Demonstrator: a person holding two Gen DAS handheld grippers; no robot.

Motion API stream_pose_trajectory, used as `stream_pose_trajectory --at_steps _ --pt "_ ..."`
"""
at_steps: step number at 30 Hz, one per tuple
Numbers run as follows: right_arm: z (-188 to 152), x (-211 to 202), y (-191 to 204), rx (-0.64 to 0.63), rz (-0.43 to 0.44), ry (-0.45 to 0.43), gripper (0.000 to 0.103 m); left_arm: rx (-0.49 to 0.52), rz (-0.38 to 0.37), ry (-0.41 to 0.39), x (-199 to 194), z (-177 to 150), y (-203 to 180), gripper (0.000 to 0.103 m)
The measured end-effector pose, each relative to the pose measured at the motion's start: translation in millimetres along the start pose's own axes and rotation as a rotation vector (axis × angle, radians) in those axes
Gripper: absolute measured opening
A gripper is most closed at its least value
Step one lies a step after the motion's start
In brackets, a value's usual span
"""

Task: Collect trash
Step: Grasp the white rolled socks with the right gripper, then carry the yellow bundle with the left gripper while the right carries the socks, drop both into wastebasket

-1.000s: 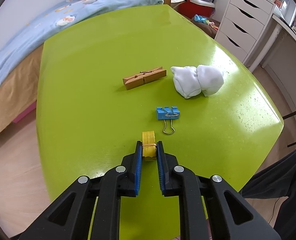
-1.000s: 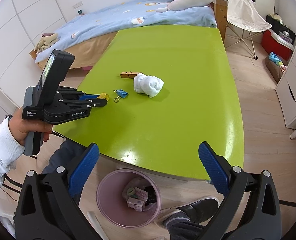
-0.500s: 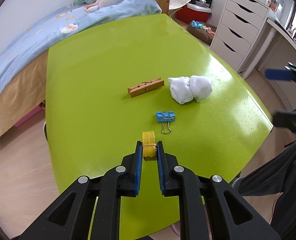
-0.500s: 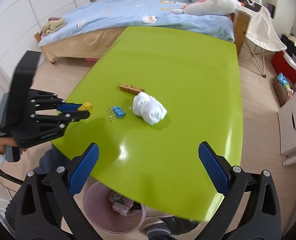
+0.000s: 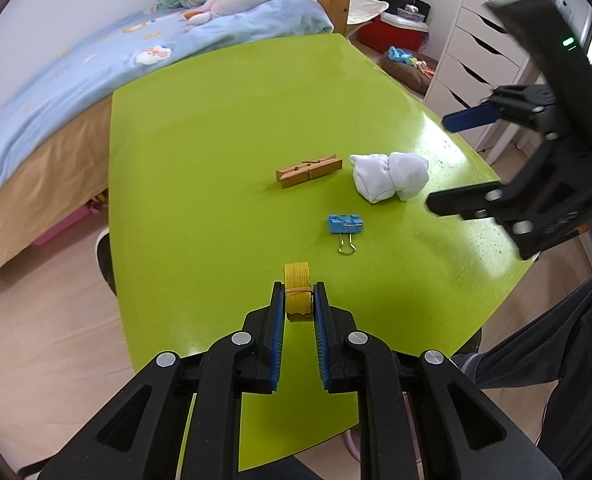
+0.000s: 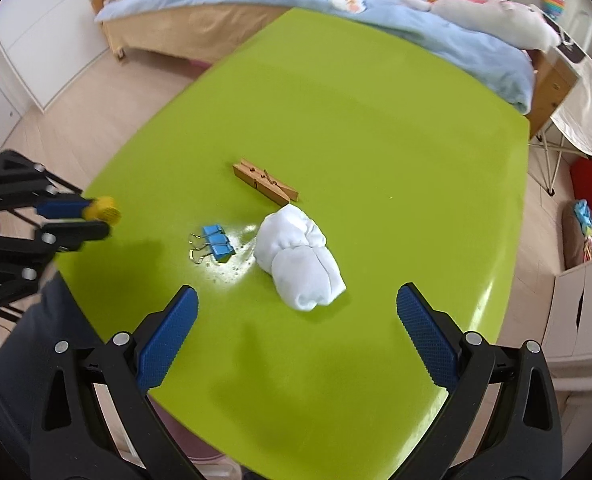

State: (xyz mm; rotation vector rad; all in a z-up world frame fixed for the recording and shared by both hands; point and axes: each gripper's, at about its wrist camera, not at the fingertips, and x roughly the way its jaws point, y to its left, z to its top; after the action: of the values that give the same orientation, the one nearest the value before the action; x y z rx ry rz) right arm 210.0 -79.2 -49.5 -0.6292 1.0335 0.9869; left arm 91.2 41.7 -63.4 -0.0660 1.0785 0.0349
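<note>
My left gripper [image 5: 298, 300] is shut on a small yellow roll [image 5: 297, 290] bound with a rubber band, held above the near part of the green table [image 5: 216, 128]; it also shows in the right wrist view [image 6: 103, 209]. On the table lie a blue binder clip [image 5: 345, 224], a wooden clothespin [image 5: 308, 170] and a crumpled white tissue wad [image 5: 389, 176]. My right gripper [image 6: 294, 312] is open and empty, hovering just in front of the tissue wad [image 6: 299, 258]. It enters the left wrist view from the right [image 5: 443, 164].
A bed [image 5: 96, 80] with blue bedding stands beyond the table's far left side. White drawers [image 5: 483, 60] stand to the right. A person's dark-trousered leg [image 5: 555, 360] is at the table's near right edge. A pink bin edge [image 6: 200, 446] shows below the table.
My right gripper has moved forward over the table toward the tissue wad, and the bin has nearly left its view. My left gripper has risen and drawn back a little with the yellow roll.
</note>
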Motion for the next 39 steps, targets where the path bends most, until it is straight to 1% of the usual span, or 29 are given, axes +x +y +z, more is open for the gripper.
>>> stream_pose_trajectory --at_steps 2,4,7,9,11,13,17,24,33,39 --pt "2 10 0 -0.021 -0.007 0.023 0.083 0.0 0.003 0.003 0 -1 1 0.014" --pt "3 19 -1 -0.023 -0.019 0.046 0.077 -0.005 0.002 0.006 0 -3 1 0.014" --pt "5 25 -3 -0.008 -0.014 0.05 0.067 -0.008 -0.004 0.009 1 -5 1 0.014" --pt "5 29 -1 -0.01 -0.014 0.058 0.056 -0.009 -0.007 0.012 3 -5 1 0.014" --pt "3 31 -1 -0.011 -0.026 0.065 0.034 -0.012 -0.011 0.012 3 -5 1 0.014" --pt "1 29 -3 0.0 -0.026 0.054 0.029 -0.011 -0.013 0.011 3 -6 1 0.014" --pt "-3 23 -5 0.023 -0.035 0.025 0.025 -0.012 -0.016 0.005 3 -6 2 0.014" --pt "-18 -5 -3 0.086 -0.025 -0.053 0.025 -0.011 -0.017 -0.007 -3 -8 -2 0.014" --pt "-49 -57 20 0.136 -0.009 -0.143 0.025 -0.006 -0.032 -0.063 -35 -20 -18 0.014" --pt "-78 -101 39 0.161 -0.003 -0.224 0.025 0.026 -0.03 -0.104 -57 -36 -36 0.014"
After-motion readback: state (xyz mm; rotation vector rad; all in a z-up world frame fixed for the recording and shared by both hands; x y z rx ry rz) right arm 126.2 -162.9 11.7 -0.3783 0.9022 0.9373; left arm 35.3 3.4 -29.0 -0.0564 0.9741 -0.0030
